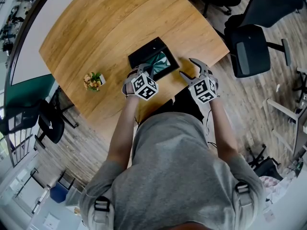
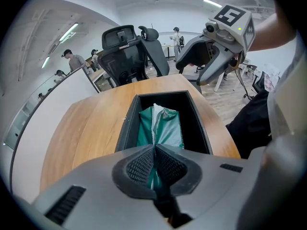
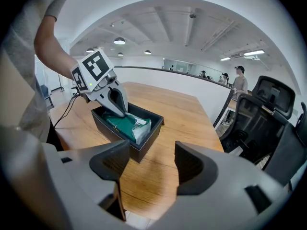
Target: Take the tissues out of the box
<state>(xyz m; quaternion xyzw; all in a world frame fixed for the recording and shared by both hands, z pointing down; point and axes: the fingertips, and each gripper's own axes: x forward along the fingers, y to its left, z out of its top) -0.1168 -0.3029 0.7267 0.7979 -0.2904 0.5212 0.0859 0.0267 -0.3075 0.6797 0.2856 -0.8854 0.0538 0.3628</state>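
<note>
Here we are above the wooden worktop (image 1: 110, 23), and the black open-topped box (image 1: 146, 48) sits dead ahead of the person at 12 o'clock, near the worktop's near edge. Inside it lies the green tissue pack (image 1: 160, 61), a white fold of tissue poking up along its middle. The pack is not out yet!

The left hand-held gripper (image 1: 144, 71) points steeply down into the box's near end, and its own view tells the story: the ribbed pads are pressed tight together, with a thin ridge of the green pack pinched between them. That is a firm nip right on the pack's top.

Over at 3 o'clock from the box, the right hand-held gripper (image 1: 188, 67) hangs over the worktop's edge, clear of the box and touching nothing. Its jaws stand wide apart, with only bare wood showing between them, and the box lies off at its 10 o'clock.

Out at 9 o'clock from the box, well apart, stands a small pot of flowers (image 1: 93, 81). Off the worktop at 2 o'clock, a dark office chair (image 1: 248, 49) waits on the plank floor.
</note>
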